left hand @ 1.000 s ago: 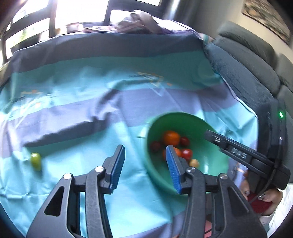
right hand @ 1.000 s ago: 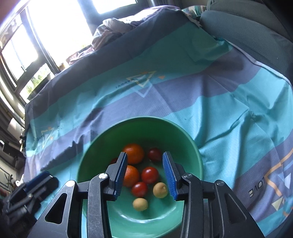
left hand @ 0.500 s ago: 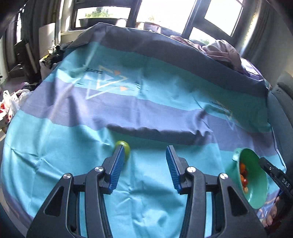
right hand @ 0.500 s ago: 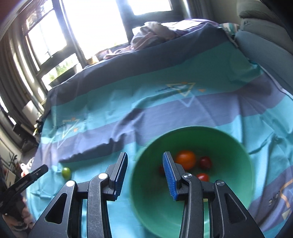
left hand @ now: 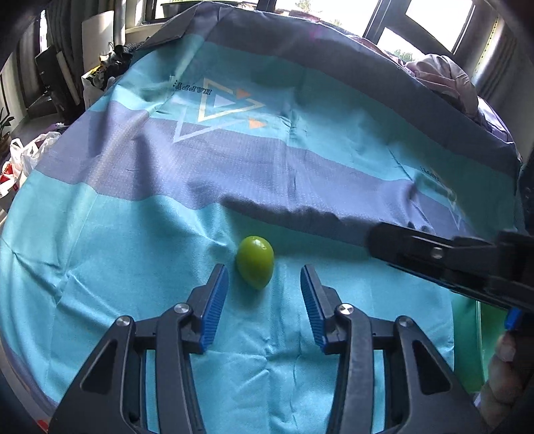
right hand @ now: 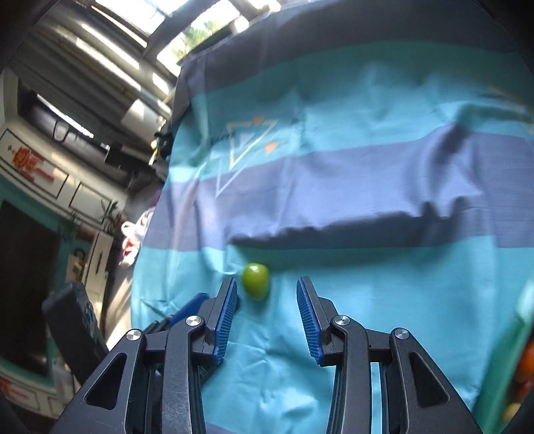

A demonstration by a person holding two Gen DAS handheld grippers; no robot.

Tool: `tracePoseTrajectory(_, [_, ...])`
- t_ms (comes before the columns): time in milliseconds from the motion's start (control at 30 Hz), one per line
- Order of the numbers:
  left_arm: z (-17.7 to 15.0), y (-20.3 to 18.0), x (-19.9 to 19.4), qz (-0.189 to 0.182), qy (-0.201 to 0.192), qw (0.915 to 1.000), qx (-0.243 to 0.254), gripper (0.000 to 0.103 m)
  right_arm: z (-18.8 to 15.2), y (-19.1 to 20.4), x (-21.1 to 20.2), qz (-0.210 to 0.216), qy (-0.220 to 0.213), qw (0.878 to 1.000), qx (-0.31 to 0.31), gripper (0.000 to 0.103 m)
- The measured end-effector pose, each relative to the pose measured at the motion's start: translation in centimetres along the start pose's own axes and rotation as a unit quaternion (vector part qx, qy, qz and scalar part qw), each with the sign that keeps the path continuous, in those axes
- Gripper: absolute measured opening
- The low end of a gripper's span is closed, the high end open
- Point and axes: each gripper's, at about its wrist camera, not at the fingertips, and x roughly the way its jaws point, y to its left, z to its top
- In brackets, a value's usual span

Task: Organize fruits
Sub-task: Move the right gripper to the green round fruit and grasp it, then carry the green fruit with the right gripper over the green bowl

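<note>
- Left wrist view: the left gripper [left hand: 263,285] hovers low over a striped cloth [left hand: 140,240] of teal and grey-blue bands, its two blue-padded fingers spread wide and holding nothing.
- A small green fruit [left hand: 255,266] lies on a teal band of the cloth, just ahead of the fingertips and nearer the left finger than the right; neither pad touches it.
- A shadowed fold in the cloth runs across just beyond the fruit, along the edge of the grey-blue band.
- The right gripper [left hand: 434,257] reaches in from the right edge of this view as a dark bar, well to the right of the fruit. A hand [left hand: 504,377] shows at the lower right edge, with a strip of a green bowl [left hand: 465,334] next to it.
- Right wrist view: the right gripper [right hand: 267,297] is also released, fingers wide apart and empty. The same green fruit [right hand: 255,281] sits just past its left fingertip, close to it but apart.
- Part of the left gripper [right hand: 187,308] shows as a blue pad and dark frame behind the right gripper's left finger.
- At the right edge of this view the green bowl [right hand: 507,360] is cut off; orange, red and yellowish fruits [right hand: 525,364] show inside it, blurred.
- A triangle print [left hand: 227,106] with the word "HAPPY" marks the far part of the cloth.
- Windows [left hand: 430,20] stand beyond the cloth's far edge.
</note>
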Motion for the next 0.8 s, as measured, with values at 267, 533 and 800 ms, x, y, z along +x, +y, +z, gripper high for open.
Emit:
tracePoseTrajectory(267, [0.3, 0.0, 2.8, 0.024, 0.031, 0.9992, -0.007, 0.038, 1.0, 0.4, 7.9, 0.013, 0.108, 0.994, -0.013, 0.041])
tracePoseTrajectory(533, [0.7, 1.2, 4.7, 0.02, 0.055, 0.9971, -0.05, 0.034, 1.6, 0.4, 11.4, 0.01, 0.149, 0.988, -0.026, 0.041])
tracePoseTrajectory(800, [0.9, 1.8, 5.4, 0.013, 0.061, 0.9959, -0.066, 0.031, 1.8, 0.2, 12.2, 0.025, 0.152, 0.988, -0.032, 0.038])
